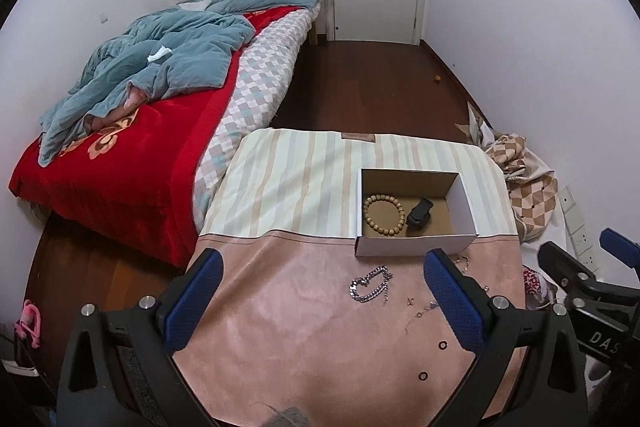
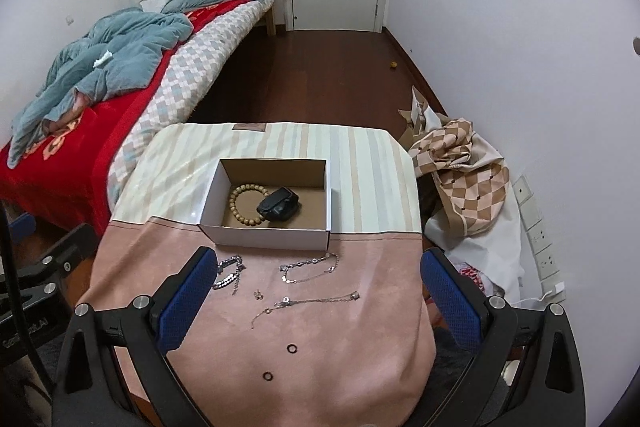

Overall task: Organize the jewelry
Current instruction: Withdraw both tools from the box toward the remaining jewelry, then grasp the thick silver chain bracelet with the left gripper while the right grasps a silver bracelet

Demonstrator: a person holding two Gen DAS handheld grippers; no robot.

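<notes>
An open cardboard box (image 1: 416, 247) (image 2: 268, 237) stands on the cloth-covered table and holds a wooden bead bracelet (image 1: 383, 209) (image 2: 245, 205) and a black watch (image 1: 418, 214) (image 2: 279, 209). In front of the box lie a chunky silver chain bracelet (image 1: 370, 284) (image 2: 229, 273), two thin silver chains (image 2: 310, 267) (image 2: 308, 301), a small earring (image 2: 258, 293) and two dark rings (image 2: 291, 348) (image 2: 267, 375) (image 1: 442, 345). My left gripper (image 1: 326, 301) hovers open over the pink cloth, empty. My right gripper (image 2: 318, 301) is open too, above the thin chains.
The table (image 2: 360, 167) carries a striped cloth at the back and pink cloth in front. A bed (image 1: 120, 155) with a red blanket and blue quilt lies to the left. A checkered fabric heap (image 2: 460, 171) sits on the floor at right, by wall sockets (image 2: 540, 239).
</notes>
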